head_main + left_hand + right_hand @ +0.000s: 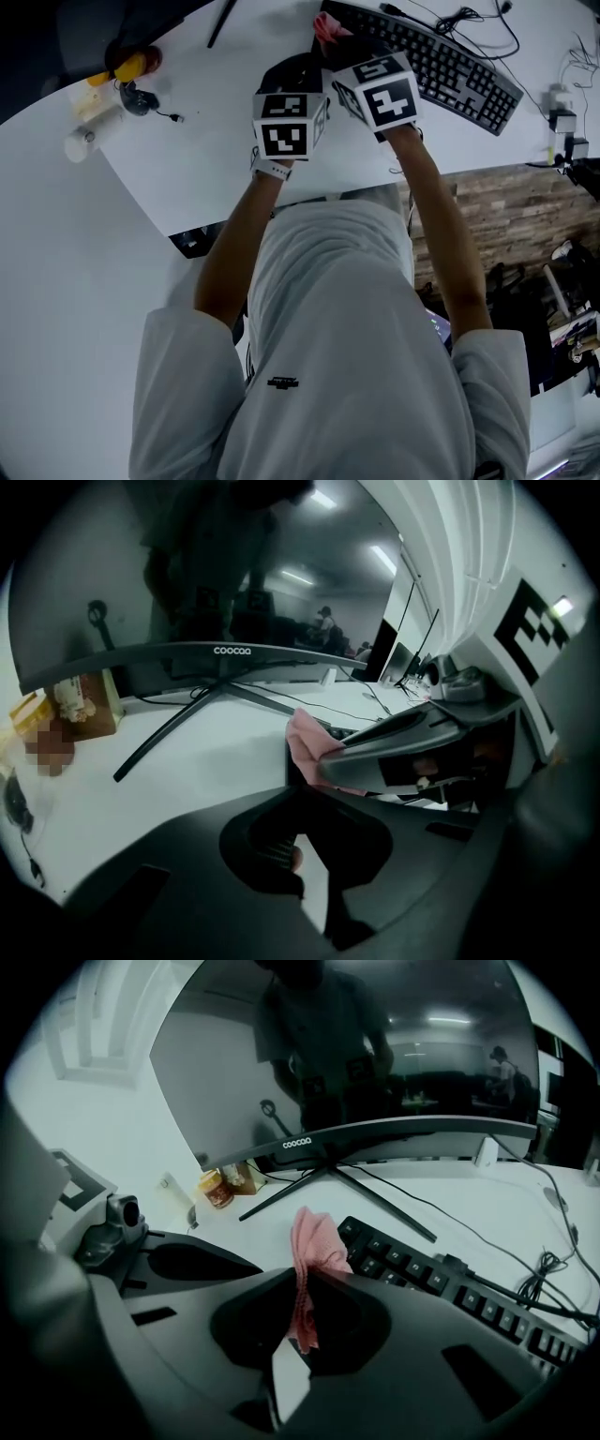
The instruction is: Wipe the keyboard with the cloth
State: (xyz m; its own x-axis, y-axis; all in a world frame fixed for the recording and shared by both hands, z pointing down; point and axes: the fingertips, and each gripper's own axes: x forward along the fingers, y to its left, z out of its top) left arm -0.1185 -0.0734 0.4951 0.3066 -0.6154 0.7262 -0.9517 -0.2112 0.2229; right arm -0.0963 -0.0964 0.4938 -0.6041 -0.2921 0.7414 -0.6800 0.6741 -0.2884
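Kbd left end, most of cloth hid behind R marker cube; monitor top cut off.

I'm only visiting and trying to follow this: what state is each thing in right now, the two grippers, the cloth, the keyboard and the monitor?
Right gripper: shut on the cloth.
Left gripper: shut, nothing between its jaws.
Cloth: pink, bunched, pinched so it sticks up from the jaws.
Keyboard: lying flat, keys up, uncovered.
Monitor: screen dark, showing only reflections.
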